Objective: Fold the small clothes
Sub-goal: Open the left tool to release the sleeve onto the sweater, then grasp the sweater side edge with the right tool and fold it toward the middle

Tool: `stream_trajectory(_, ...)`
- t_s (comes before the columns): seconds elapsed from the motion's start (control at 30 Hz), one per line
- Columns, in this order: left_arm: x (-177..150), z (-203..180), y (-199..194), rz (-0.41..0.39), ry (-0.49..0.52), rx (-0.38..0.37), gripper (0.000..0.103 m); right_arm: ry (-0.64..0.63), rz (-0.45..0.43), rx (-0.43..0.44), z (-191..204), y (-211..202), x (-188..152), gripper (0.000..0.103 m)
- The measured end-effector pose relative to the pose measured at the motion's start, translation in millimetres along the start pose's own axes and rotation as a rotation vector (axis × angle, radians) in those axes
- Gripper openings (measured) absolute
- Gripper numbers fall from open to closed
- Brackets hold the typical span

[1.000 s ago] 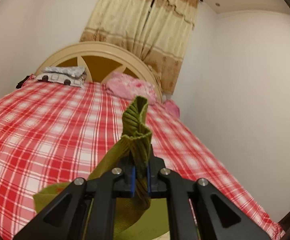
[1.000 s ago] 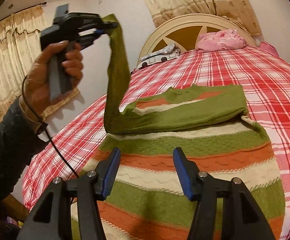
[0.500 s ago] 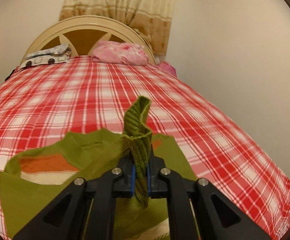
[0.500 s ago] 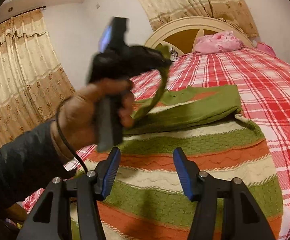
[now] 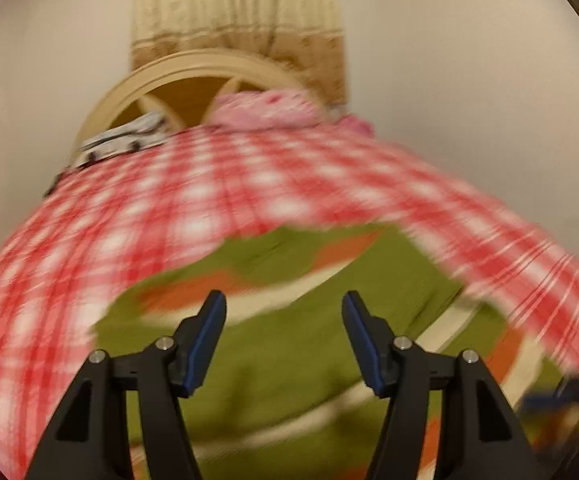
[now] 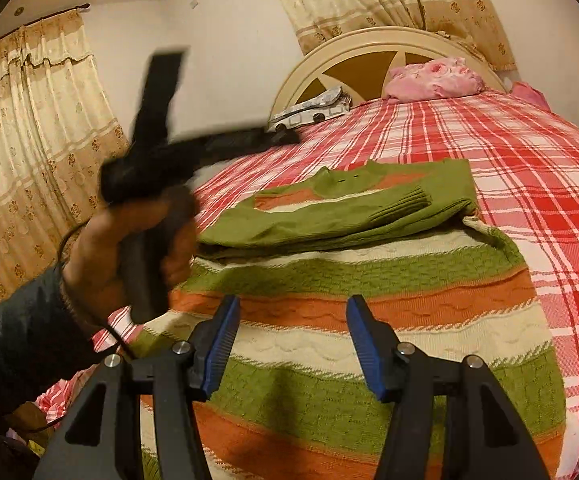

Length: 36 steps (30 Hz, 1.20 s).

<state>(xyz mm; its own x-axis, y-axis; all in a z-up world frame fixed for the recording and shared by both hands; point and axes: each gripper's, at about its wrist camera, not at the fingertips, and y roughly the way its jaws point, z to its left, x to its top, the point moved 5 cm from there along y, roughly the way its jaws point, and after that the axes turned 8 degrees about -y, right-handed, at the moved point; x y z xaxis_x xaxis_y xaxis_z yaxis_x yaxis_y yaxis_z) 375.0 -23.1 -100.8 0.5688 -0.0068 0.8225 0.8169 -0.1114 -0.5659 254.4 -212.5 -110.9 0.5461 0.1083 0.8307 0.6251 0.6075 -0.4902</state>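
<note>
left gripper (image 6: 193,140) motion-blurred, sweater (image 5: 289,320) smeared, hem cut off

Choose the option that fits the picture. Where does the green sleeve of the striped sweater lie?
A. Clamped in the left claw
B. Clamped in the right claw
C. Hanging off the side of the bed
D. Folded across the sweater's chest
D: the green sleeve lies flat across the sweater below the collar, and both the left claw and the right claw are open and hold nothing.
</note>
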Motion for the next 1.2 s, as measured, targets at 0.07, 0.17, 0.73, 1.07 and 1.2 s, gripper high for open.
stream_trajectory(0.07, -19, 27, -5, 0.029, 0.014, 0.08, 0.063, -0.005, 0.03, -0.024, -3, 2, 4, 0.056)
stream_trajectory(0.17, -49, 72, -12, 0.08, 0.007, 0.191, 0.063, 0.015, 0.044, -0.013, -10, -1, 15, 0.056)
stream_trajectory(0.73, -66, 117, 38, 0.187, -0.154, 0.239, 0.08, 0.124, 0.191, -0.134, -73, 63, 91, 0.056)
stream_trajectory(1.07, -74, 129, 38, 0.19, -0.232, 0.199, 0.089, 0.181, 0.362, -0.182, -117, 138, 85, 0.042)
stream_trajectory(1.2, -76, 133, 39, 0.196, -0.262, 0.181, 0.093, 0.101, 0.37, -0.249, -111, 142, 81, 0.004)
